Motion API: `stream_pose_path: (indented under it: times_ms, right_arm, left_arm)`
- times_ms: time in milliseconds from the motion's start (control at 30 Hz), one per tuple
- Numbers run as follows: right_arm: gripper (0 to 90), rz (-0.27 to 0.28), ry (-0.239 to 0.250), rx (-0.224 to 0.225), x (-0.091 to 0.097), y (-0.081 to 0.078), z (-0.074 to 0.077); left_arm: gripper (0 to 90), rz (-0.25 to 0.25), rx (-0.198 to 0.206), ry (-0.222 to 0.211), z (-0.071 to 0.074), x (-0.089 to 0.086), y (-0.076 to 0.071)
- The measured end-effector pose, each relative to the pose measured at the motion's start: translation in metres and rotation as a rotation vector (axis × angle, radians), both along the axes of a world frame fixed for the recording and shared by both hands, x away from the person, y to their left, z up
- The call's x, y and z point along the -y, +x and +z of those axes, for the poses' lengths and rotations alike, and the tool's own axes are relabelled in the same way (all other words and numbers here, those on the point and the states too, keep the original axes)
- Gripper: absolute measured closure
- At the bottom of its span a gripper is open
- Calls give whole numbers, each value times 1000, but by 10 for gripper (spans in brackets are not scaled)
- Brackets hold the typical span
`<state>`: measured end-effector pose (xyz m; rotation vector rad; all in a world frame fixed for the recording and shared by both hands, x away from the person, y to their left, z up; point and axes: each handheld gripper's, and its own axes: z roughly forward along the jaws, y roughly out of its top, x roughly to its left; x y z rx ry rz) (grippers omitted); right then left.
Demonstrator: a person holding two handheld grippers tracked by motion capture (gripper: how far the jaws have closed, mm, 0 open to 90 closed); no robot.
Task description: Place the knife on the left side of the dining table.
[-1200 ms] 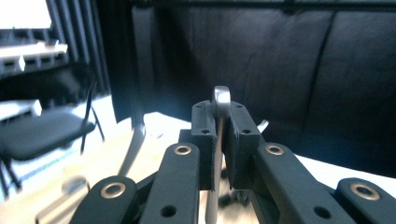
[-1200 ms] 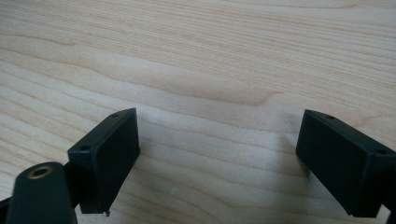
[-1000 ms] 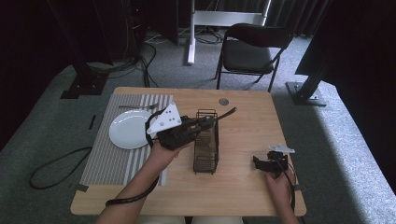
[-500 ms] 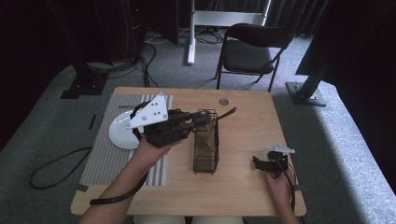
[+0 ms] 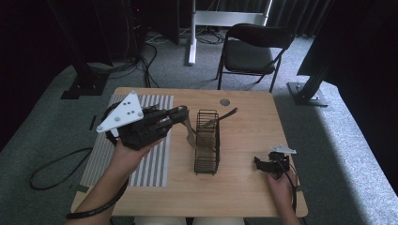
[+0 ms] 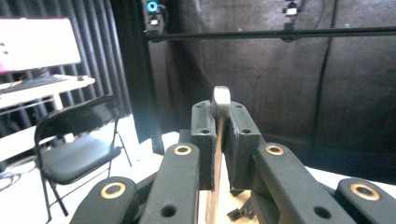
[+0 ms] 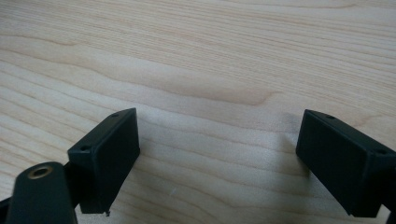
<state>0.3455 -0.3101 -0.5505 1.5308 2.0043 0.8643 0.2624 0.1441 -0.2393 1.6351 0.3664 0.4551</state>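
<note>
Now the left gripper (image 5: 180,115) is held up above the pale wooden bench (image 5: 244,187), just left of the black wire rack (image 5: 207,140) that stands upright near the middle of the top. Its jaws are clamped together on a thin wooden-handled utensil (image 5: 188,133); from the high view the light handle hangs down and to the right from the jaw tips, its lower end close against the rack's left side, though I cannot tell whether it touches the wire. Seen along the left gripper's own jaws (image 6: 219,140), the flat wooden handle (image 6: 215,186) runs upright between the two black pads, and its rounded pale end pokes out just above them.

A dark utensil (image 5: 223,118) leans out of the rack's far end, its handle pointing up and to the right.

Under the left forearm lies a grey-and-white striped mat (image 5: 155,164) on the left part of the bench.

Over at the near right corner, the right gripper (image 5: 270,164) rests low on the wood, well apart from the rack. Its jaws (image 7: 215,158) stand wide apart with bare bench between them.
</note>
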Motion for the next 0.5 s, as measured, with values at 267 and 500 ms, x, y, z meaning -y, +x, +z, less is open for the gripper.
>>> stream_pose_path:
  times_ms: [267,500]
  right_arm:
    - [125,0,0,0,0,0,0]
    - [125,-2,0,0,0,0,0]
  left_arm:
    - [839,137,-44,-13,-22,-31,2]
    - [839,250,-84,3,-47,-50,6]
